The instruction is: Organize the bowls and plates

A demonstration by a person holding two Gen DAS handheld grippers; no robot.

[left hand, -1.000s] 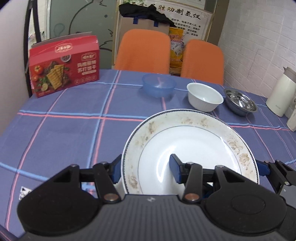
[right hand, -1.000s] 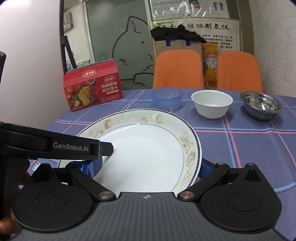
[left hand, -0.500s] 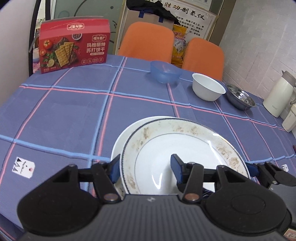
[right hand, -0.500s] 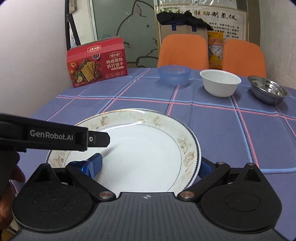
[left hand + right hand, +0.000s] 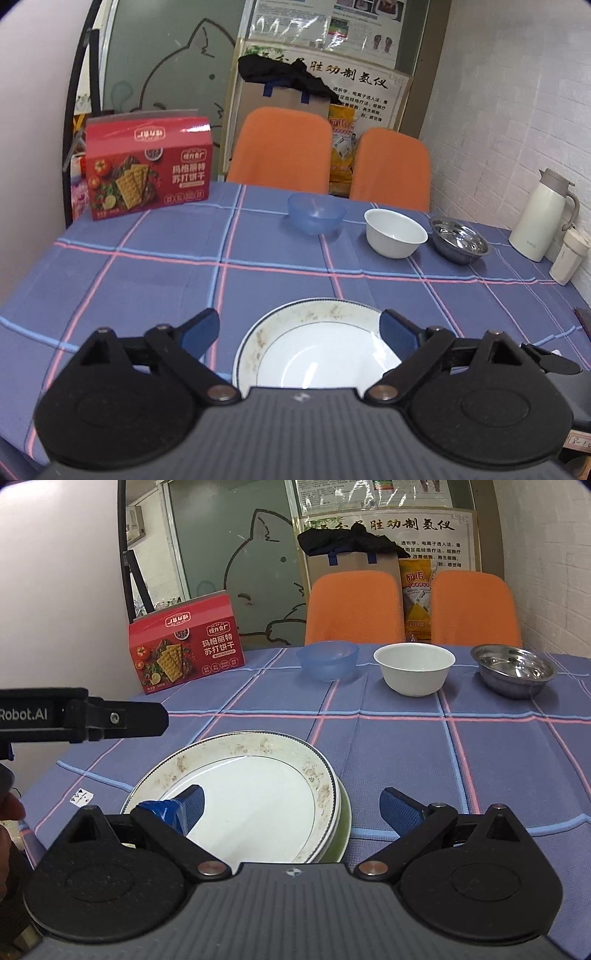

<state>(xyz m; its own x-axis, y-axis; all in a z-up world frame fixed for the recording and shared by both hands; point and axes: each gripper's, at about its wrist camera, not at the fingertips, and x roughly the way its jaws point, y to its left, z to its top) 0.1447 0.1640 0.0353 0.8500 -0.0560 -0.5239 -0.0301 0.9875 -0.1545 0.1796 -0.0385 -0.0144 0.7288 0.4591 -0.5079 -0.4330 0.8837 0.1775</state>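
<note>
— Plates first: where are they sitting right now?

— I'm seeing the floral-rimmed plate (image 5: 258, 797) lying on top of a small stack at the near edge of the table (image 5: 498, 760). A white plate rim is peeking out under it, and a green plate (image 5: 341, 830) is showing at the bottom on the right side.

— And your claws?

— I'm keeping the left gripper (image 5: 301, 330) spread wide above the stack; its blue pads are standing well apart, one off each side of the plate's (image 5: 314, 347) rim, gripping nothing. The right gripper (image 5: 291, 806) is also gaping wide and empty. Its left pad (image 5: 184, 808) is hovering over the plate's inner well, while the right one is hanging beyond the rim over the checked cloth.

— The bowls?

— They're standing in a row toward the far side, well apart from the plates: a blue bowl (image 5: 328, 661), a white bowl (image 5: 413, 668) and a steel bowl (image 5: 513, 672), none touching. A red cracker box (image 5: 147, 166) is standing at the far left corner.
</note>
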